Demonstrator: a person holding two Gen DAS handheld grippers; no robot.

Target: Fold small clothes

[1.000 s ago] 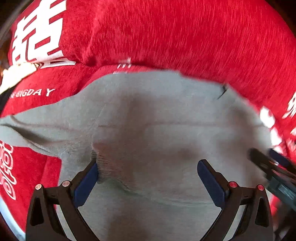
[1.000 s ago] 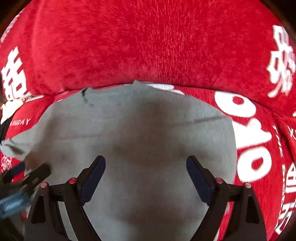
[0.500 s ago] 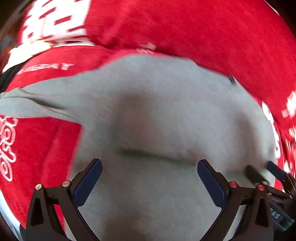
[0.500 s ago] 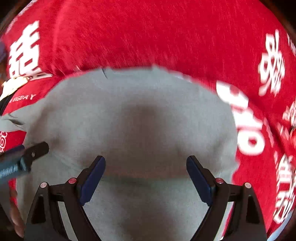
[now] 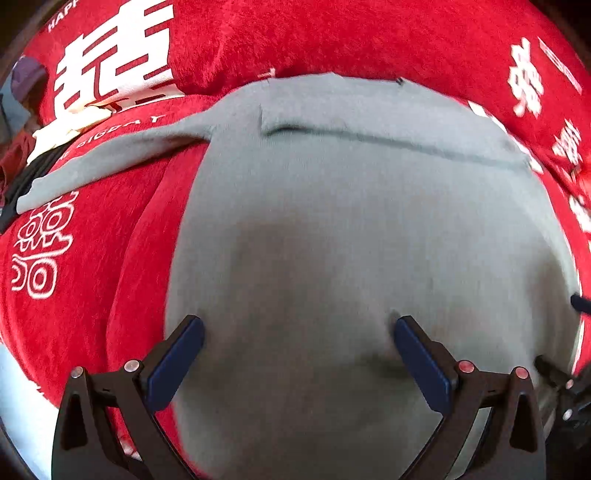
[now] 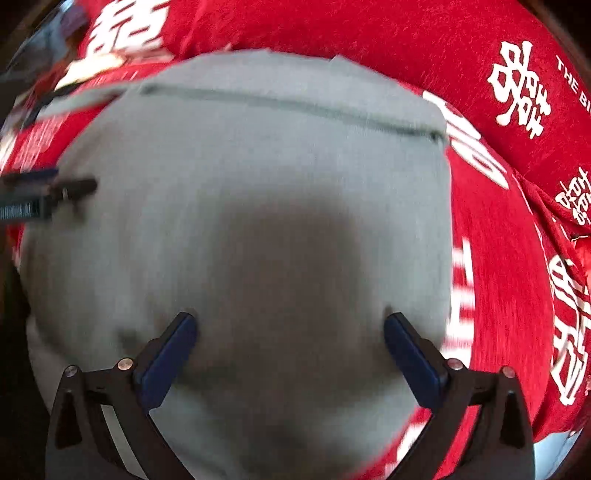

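A grey knit garment lies flat on a red cover, with one sleeve stretched out to the left and a folded edge running across near its far end. It fills the right wrist view too. My left gripper is open and empty above the garment's near left part. My right gripper is open and empty above its near right part. Each gripper shows at the edge of the other's view.
The red plush cover with white characters lies under and around the garment and rises into a cushion at the back. Dark and pale cloth items lie at the far left.
Both grippers have pulled back toward me and risen, so more of the garment shows. A folded edge now runs across its far part. Both stayed open.
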